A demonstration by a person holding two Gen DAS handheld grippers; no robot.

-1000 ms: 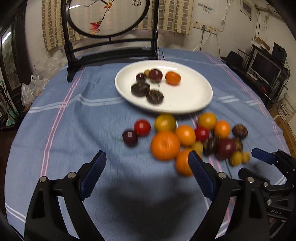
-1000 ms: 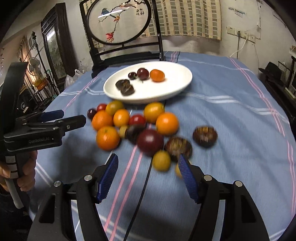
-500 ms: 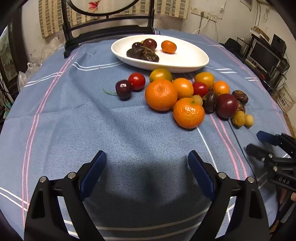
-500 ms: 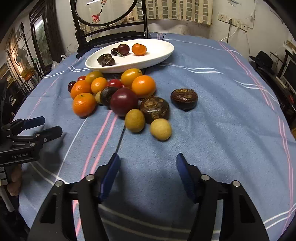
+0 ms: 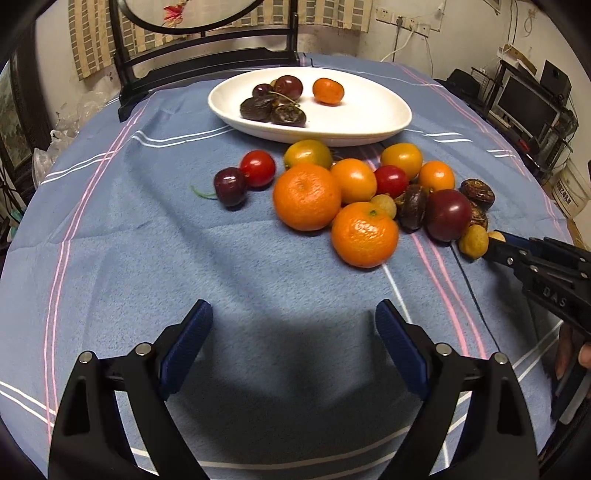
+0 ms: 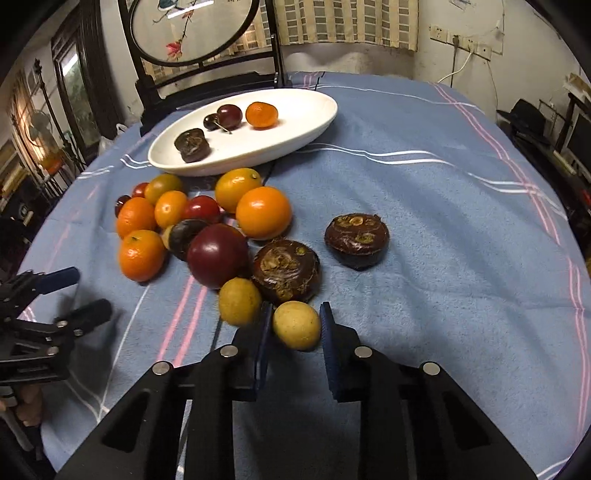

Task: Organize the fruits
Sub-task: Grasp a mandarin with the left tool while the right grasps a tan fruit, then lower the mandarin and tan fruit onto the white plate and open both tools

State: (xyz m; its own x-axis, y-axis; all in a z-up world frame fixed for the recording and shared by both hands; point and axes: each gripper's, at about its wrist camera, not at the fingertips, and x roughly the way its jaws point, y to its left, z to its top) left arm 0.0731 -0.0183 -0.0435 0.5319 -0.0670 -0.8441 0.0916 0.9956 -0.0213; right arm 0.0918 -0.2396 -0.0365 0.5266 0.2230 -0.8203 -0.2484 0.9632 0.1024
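Note:
A pile of fruit lies on the blue tablecloth in front of a white plate point(image 5: 369, 114) that holds cherries, dark water chestnuts and a small orange. In the pile are two mandarins point(image 5: 365, 234), a dark plum point(image 5: 447, 214), tomatoes and a cherry point(image 5: 229, 185). At its near edge my right gripper point(image 6: 295, 308) is closing tight on a small yellow fruit point(image 6: 296, 325), both pads against its sides. A second yellow fruit point(image 6: 239, 301) sits just left of it. My left gripper point(image 5: 293, 308) stands open over bare cloth, short of the mandarins.
Two brown water chestnuts point(image 6: 286, 269) lie right of the plum, one point(image 6: 356, 239) apart from the pile. A dark chair with a round embroidered back point(image 6: 192, 33) stands behind the table. Shelves with a monitor point(image 5: 528, 103) are off the right side.
My right gripper has moved forward to the pile's near edge and its jaws have come together on the small yellow fruit. The left gripper has stayed wide open.

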